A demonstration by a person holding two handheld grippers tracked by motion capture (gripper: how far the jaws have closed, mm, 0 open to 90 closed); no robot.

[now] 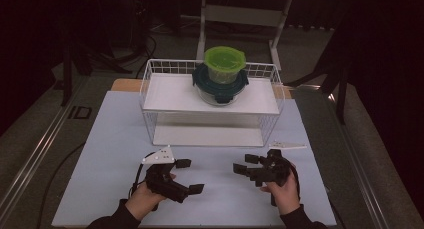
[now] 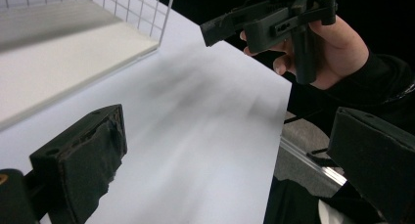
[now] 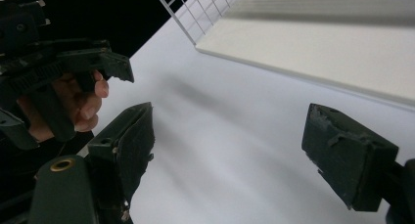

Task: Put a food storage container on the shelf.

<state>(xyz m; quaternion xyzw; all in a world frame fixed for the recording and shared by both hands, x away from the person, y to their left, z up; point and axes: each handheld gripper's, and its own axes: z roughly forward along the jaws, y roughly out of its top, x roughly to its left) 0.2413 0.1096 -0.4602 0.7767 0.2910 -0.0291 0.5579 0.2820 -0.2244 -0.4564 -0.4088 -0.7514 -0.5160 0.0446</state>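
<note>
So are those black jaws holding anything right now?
No, nothing. The left gripper and right gripper both stand open over the table, away from the stacked containers on the wire rack.

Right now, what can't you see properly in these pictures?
- What is inside the green-lidded tub, high view: its lid and cloudy wall hide it.
- The dark-lidded container beneath, high view: the green tub covers its top.
- The room behind the wire shelf rack, high view: too dark.
- The table sheet, left gripper view: smeared by blur.
- The left tool, left gripper view: its right jaw is cut off by the edge.
</note>
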